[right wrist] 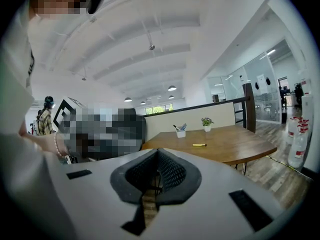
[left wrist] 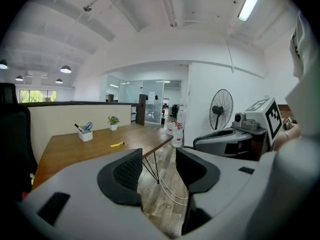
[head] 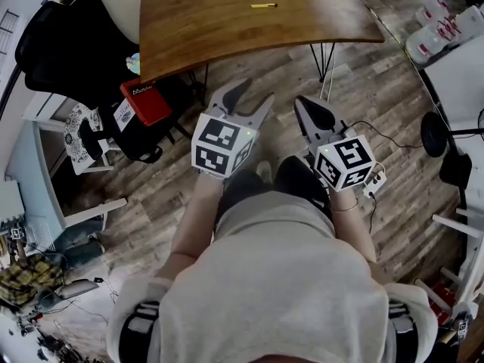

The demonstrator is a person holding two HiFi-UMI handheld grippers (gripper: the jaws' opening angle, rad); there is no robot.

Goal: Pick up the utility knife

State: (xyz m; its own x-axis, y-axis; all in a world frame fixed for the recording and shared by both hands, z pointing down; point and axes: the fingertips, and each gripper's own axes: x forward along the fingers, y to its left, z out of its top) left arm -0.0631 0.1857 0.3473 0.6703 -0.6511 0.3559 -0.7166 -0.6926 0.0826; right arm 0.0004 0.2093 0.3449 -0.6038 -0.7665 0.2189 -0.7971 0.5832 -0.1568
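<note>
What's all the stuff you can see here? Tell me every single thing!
table: 1, brown wood, ahead of the person
utility knife: 1, yellow, lying on the table
pen cup: 1, white, on the table's far side
plant: 1, green, beside the pen cup
office chair: 1, black, left of the table
box: 1, red, by the chair
bottles: several, white, right of the table
fan: 1, black, right of the table
left gripper: 1, grey, jaws apart, empty
right gripper: 1, grey, jaws together, empty
</note>
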